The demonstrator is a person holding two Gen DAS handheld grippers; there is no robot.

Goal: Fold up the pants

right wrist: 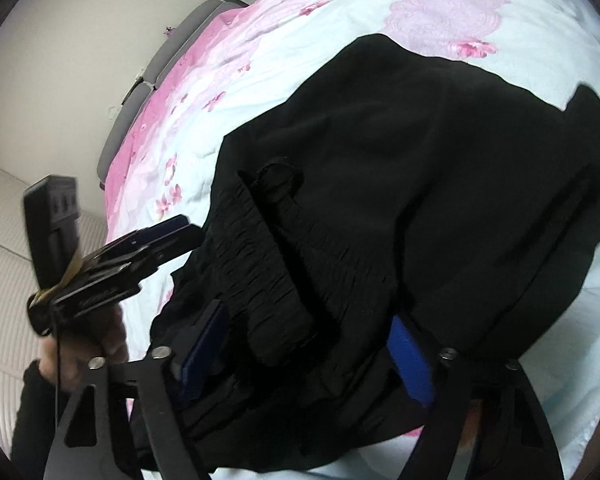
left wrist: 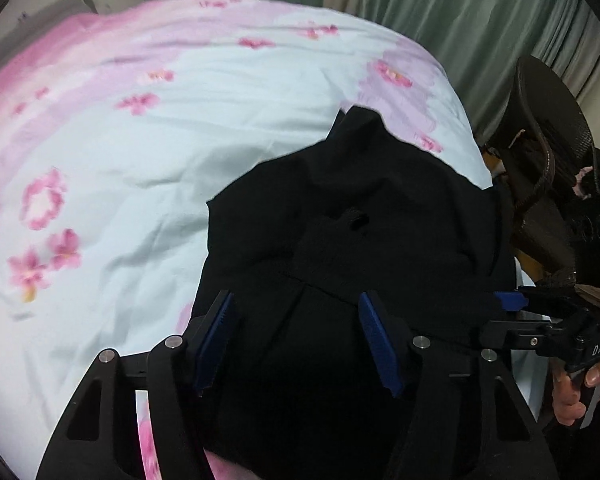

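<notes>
Black pants (left wrist: 340,208) lie bunched on the floral bed sheet (left wrist: 148,136). In the right wrist view the pants (right wrist: 440,168) show a gathered elastic waistband (right wrist: 272,264) near the gripper. My left gripper (left wrist: 300,336) is open, its blue pads (left wrist: 216,332) spread over the near edge of the cloth. My right gripper (right wrist: 308,356) is open, its pads (right wrist: 412,360) either side of the waistband folds. Each gripper shows in the other's view: the right gripper (left wrist: 512,300) at the pants' right edge, the left gripper (right wrist: 156,240) at their left edge.
The bed's pale blue and pink sheet spreads left and beyond the pants. A dark chair with bags (left wrist: 548,152) stands right of the bed, before green curtains (left wrist: 460,12). A grey headboard (right wrist: 160,92) lines the wall. White floor (right wrist: 4,280) lies at left.
</notes>
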